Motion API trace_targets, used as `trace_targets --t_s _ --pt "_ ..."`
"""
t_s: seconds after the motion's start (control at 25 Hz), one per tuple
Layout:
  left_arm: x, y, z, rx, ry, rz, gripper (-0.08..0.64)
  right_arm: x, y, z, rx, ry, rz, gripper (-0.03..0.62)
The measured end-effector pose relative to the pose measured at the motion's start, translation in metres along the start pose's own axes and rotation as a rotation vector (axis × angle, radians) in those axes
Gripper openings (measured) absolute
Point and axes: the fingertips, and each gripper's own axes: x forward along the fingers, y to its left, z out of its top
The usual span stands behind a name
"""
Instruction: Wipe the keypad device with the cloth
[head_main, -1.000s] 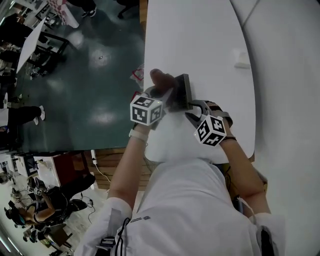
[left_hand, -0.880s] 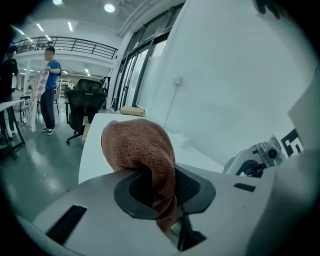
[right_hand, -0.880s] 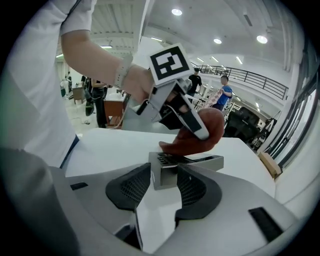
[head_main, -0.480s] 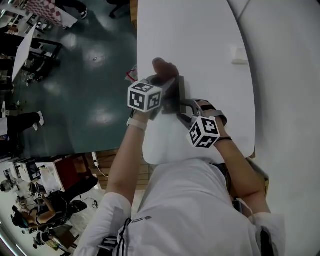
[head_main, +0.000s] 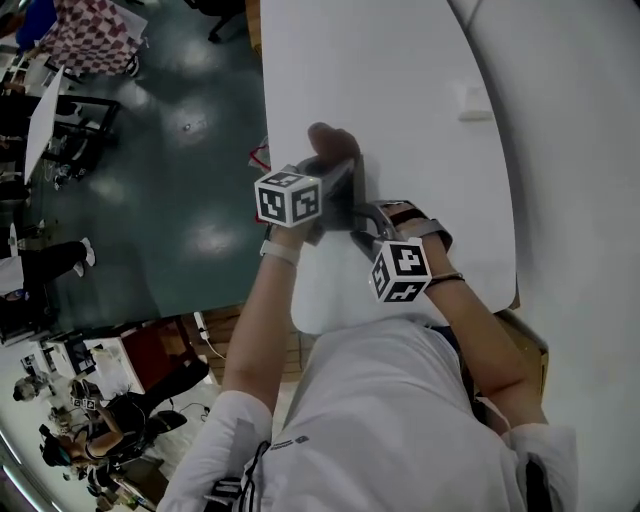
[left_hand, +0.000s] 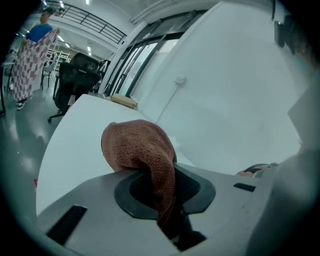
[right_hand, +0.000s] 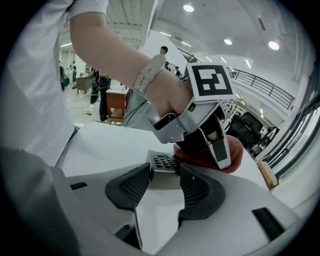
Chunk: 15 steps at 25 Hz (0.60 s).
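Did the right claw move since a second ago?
Yes, a little. The right claw has slid back and leftward in the head view, farther from the small white object.

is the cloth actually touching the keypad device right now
Touching. The right gripper view shows the cloth pressed onto the far end of the keypad device, covering its edge with no gap between them.

The cloth (left_hand: 142, 150), a rust-brown terry rag, bunches at the centre of the left gripper view, its tail pinched in the left gripper's (left_hand: 162, 192) jaws. The keypad device (right_hand: 163, 162), grey with dark keys, sits mid-frame in the right gripper view. Its near end is clamped by the right gripper (right_hand: 161, 187), and the cloth touches its far end.
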Motion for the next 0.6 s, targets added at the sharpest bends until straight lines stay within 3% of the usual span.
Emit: trace_targets --t_s 0.12,0.32,0.6 --pt "0.003 -0.001 -0.001 -0.017 -0.03 -0.02 0.069 -0.002 0.0 -0.003 0.028 -0.005 -0.002 0.173" --pt "-0.004 0.024 -0.012 -0.054 -0.053 0.099 0.063 0.0 0.0 -0.001 0.054 -0.021 -0.013 0.173" --pt "0.006 0.031 -0.016 -0.079 -0.068 0.142 0.063 -0.008 -0.005 -0.012 0.07 -0.034 -0.014 0.173"
